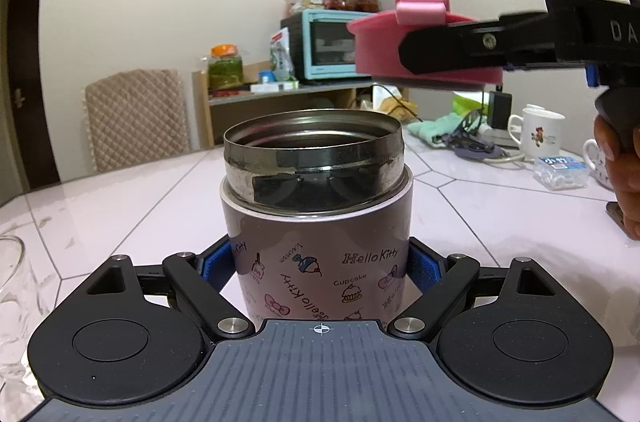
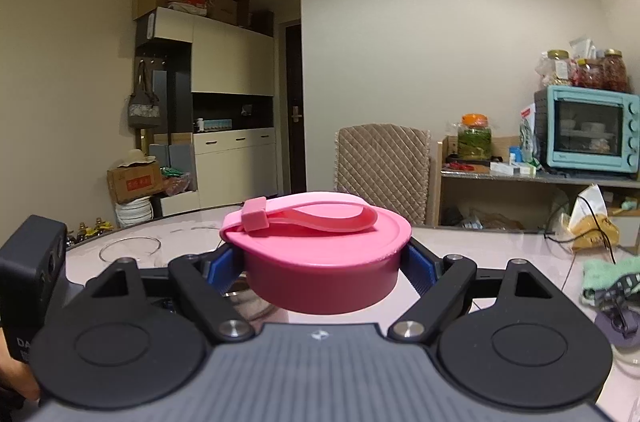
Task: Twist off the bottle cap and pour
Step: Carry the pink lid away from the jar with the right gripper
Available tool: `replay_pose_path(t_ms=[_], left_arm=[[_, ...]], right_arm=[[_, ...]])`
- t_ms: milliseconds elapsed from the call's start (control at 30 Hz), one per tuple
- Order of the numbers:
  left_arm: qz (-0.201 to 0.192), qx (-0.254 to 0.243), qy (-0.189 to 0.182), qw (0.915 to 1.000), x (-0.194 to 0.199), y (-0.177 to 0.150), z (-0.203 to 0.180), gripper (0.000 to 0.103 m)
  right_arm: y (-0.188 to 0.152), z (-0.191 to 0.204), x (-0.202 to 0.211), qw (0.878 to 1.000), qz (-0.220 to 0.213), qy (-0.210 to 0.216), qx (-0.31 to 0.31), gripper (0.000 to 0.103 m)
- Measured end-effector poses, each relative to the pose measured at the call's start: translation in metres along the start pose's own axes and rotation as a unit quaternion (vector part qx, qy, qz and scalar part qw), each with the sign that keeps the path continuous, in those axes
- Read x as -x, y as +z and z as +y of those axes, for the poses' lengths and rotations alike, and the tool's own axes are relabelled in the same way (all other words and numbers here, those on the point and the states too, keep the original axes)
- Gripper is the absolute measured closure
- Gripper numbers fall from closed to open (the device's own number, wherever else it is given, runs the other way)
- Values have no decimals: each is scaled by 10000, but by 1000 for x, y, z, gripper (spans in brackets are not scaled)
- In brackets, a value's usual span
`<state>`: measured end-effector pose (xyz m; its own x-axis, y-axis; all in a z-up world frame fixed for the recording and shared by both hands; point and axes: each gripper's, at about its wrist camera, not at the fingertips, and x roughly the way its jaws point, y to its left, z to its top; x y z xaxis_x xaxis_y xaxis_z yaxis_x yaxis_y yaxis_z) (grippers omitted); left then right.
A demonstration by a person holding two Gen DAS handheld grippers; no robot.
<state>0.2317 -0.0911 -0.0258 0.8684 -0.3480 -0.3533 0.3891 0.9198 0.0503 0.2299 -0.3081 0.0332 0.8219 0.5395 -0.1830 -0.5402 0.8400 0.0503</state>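
A pink Hello Kitty flask (image 1: 320, 246) with an open steel mouth stands upright on the white marble table (image 1: 120, 190). My left gripper (image 1: 320, 266) is shut on its body, blue pads on both sides. My right gripper (image 2: 322, 262) is shut on the flask's pink cap (image 2: 324, 262), which has a loop strap on top. In the left wrist view the cap (image 1: 380, 42) hangs above and to the right of the flask's mouth, clear of it. The flask's steel rim (image 2: 248, 296) shows just under the cap in the right wrist view.
A clear glass bowl (image 2: 130, 248) stands on the table left of the flask; its edge (image 1: 12, 282) shows at the far left. White mugs (image 1: 538, 132), a small plastic box (image 1: 562, 172), a green cloth (image 1: 440, 128) and cables lie at the right. A chair (image 1: 136, 118) stands behind the table.
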Motion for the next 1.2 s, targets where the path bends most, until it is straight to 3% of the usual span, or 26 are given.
replay_pose_path(t_ms=[1200], left_arm=[[70,155,604,9980,-8,2,8,13]], right_arm=[[-35,5,-11,9911,579,-1042,-589,19]])
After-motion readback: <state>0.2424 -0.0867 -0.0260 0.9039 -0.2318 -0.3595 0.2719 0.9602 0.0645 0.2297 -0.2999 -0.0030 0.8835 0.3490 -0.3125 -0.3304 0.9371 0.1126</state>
